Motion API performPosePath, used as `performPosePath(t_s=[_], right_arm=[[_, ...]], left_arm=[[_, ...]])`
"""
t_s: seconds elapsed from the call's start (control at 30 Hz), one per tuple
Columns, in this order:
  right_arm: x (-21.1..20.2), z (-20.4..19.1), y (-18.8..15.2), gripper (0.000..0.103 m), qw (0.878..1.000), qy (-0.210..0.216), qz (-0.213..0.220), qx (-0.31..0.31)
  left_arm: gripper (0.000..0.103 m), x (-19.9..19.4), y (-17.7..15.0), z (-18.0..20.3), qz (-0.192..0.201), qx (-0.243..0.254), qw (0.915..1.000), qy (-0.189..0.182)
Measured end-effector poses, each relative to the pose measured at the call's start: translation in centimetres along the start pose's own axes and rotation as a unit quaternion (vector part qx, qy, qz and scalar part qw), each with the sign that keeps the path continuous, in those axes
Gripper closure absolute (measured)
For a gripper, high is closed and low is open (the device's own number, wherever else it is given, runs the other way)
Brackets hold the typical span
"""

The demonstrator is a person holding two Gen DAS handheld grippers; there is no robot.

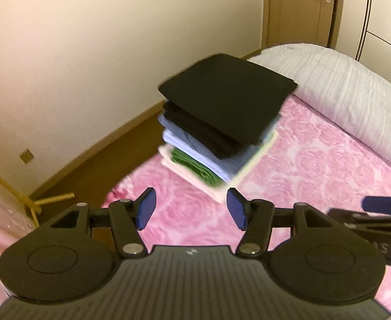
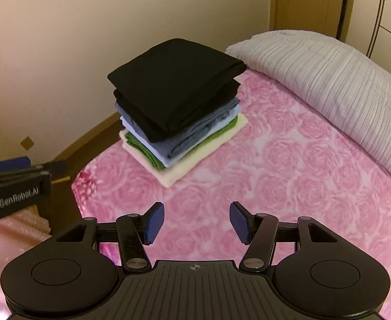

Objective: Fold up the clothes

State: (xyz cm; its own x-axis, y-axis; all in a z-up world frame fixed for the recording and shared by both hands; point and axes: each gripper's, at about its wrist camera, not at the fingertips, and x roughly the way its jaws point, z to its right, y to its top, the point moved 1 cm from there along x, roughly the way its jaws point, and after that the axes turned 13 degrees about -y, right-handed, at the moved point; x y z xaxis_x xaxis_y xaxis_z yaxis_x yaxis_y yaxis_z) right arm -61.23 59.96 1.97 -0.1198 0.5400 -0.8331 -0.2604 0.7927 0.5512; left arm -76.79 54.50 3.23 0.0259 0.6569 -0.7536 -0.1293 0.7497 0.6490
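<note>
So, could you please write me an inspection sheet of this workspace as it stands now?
Surface: pink rose-patterned bedspread, mostly bare.
Job's things: stack of folded clothes near the bed's corner; black garment on top, blue and green below, cream at the bottom.
Clutter: nothing seen.
Grippers: left gripper open and empty; right gripper open and empty; both short of the stack.
Cables: nothing seen.
Surroundings: white ribbed pillow, cream wall, wooden door.
</note>
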Motion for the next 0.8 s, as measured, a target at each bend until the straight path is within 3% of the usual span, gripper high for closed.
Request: performPosePath(t_s=[0.27,0.43,0.8], right_arm=[[0.2,2.6,-0.8,0.045,1.0,0.009,-0.013,-0.026],[1.0,4.0,-0.7,0.045,0.999,0.014,-0.022,-0.044],[1.8,6.0,1.2,0.045,0.996,0.024,-0.001,-0.082]], left_arm=[[0.048,-0.5,-1.5,3.2,-0.002,-0.053,0.9986,-0.006],[0.048,0.2,-1.6,5.0,-0.005,-0.062,0.998,0.013],[0.048,0.9,-0.6,7.1,0.004,-0.086,0.9955,0.041]])
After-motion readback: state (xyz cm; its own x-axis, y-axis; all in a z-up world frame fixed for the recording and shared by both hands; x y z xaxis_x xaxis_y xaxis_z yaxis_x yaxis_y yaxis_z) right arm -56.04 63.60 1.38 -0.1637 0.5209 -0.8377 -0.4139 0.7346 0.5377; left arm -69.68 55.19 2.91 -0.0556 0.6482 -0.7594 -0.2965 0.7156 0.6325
